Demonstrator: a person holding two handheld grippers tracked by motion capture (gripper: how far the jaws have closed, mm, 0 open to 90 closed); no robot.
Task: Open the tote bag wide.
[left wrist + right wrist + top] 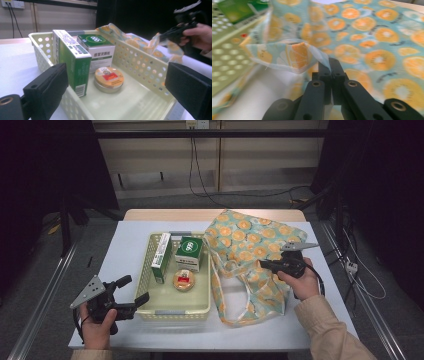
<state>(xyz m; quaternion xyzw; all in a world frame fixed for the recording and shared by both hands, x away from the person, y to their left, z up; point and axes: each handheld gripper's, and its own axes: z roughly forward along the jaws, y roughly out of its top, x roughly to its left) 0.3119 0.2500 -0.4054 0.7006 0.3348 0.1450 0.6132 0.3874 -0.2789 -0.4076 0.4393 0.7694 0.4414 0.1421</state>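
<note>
A cloth bag (250,240) printed with orange slices lies on the right half of the table. My right gripper (262,263) is shut on a fold of the bag's edge (294,56), with the jaws (331,63) pressed together on the fabric. Left of the bag stands a pale yellow basket (172,312). It holds a tall green and white box (161,256), a squat green box (189,251) and a round tin (183,280). My left gripper (136,288) is open by the basket's near left corner, nothing between its jaws (117,95).
The white tabletop (125,240) has bare room to the left of the basket and along its front edge. The bag's handles (235,307) trail toward the near edge. Dark racks and cables stand beyond the table.
</note>
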